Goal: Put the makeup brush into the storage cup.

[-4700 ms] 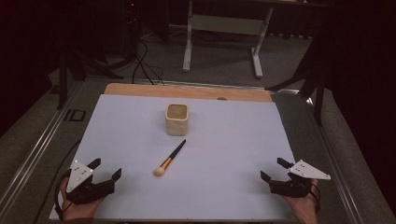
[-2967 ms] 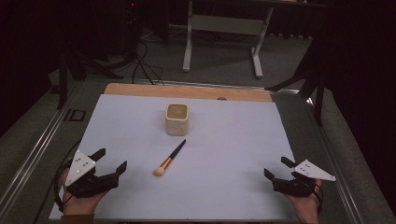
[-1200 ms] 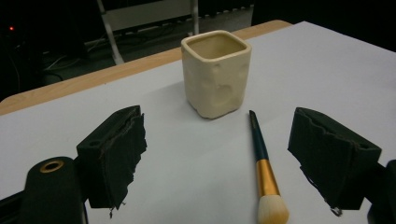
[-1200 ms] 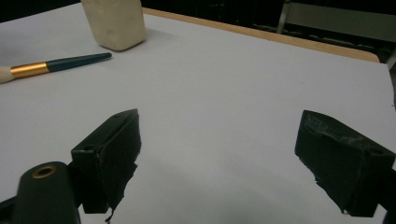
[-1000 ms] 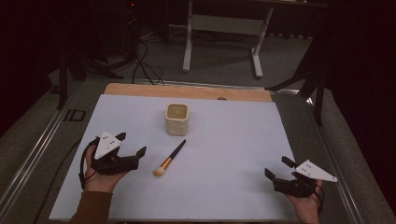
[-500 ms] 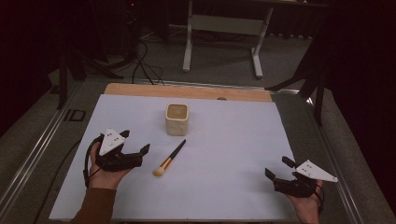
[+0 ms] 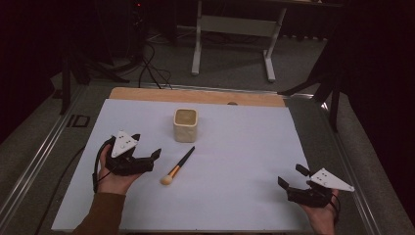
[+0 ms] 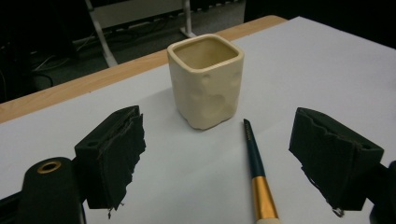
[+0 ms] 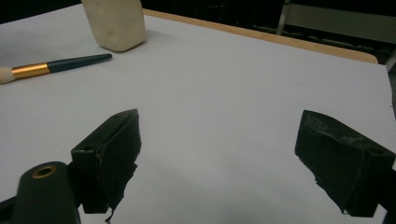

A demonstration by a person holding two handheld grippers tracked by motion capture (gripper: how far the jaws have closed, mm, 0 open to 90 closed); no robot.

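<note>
Two grippers sit over a white sheet that covers the table [image 7: 244, 147], each held in one of the person's hands. The left gripper [image 7: 147, 157] hovers near the sheet's left side with its jaws spread wide and nothing between them, pointed toward a makeup brush [image 7: 178, 165] that lies just beside its fingertips but apart from them. In the left gripper view the brush [image 8: 256, 173] lies flat between the two open black jaws, closer to the right one, its dark handle tip pointing toward a cream square cup [image 8: 206, 78] and its gold ferrule nearest the camera. The cup [image 7: 186, 125] stands upright near the middle of the sheet, just beyond the handle tip; whether the two touch cannot be told. The brush runs diagonally, pale bristle head toward the person and handle toward the cup. The right gripper [image 7: 289, 177] rests low near the sheet's front right corner, well apart from both things, its jaws likewise released and holding nothing. From the right gripper view, the brush [image 9: 53, 66] and the cup's base [image 9: 116, 22] show far off at upper left.
</note>
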